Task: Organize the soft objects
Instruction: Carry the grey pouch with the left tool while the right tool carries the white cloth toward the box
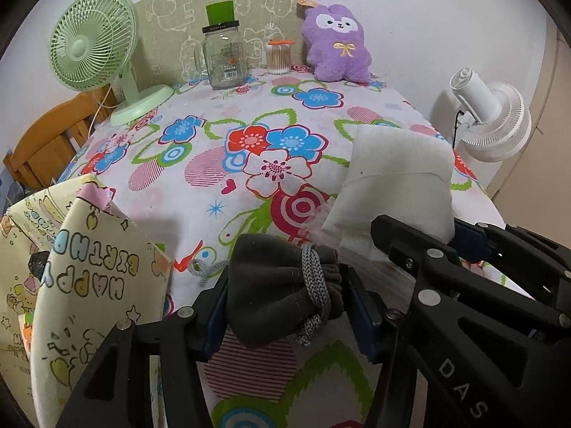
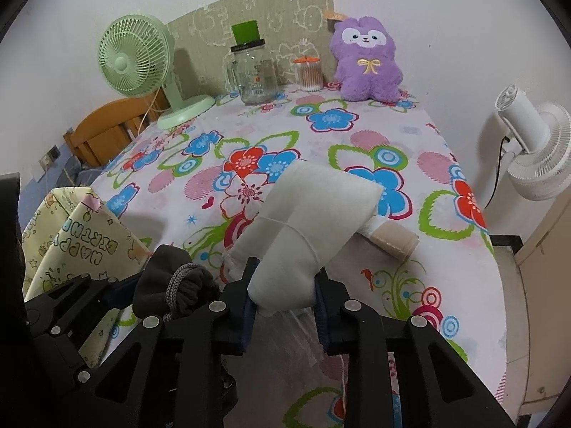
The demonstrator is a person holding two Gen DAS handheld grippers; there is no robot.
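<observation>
Now | left gripper [image 1: 285, 303] clamps grey drawstring pouch [image 1: 278, 292], soft, best held at cinched neck | right gripper [image 2: 283, 297] pinches white padded pack [image 2: 307, 221], light, squashy | both just right of birthday gift bag [image 1: 82, 267]

The left gripper [image 1: 285, 303] is squeezing a gray pouch [image 1: 278, 292] with a gray cord [image 1: 316, 281] tied around it. Just to its right, the right gripper [image 1: 428, 249] is holding a white pouch [image 1: 396, 182] up over the flowery cloth [image 1: 200, 192]. A birthday bag [image 1: 89, 285] is sitting at the left. Far back, a purple plush [image 1: 337, 44], a jar [image 1: 223, 59] and a green fan [image 1: 94, 41] are standing.
</observation>
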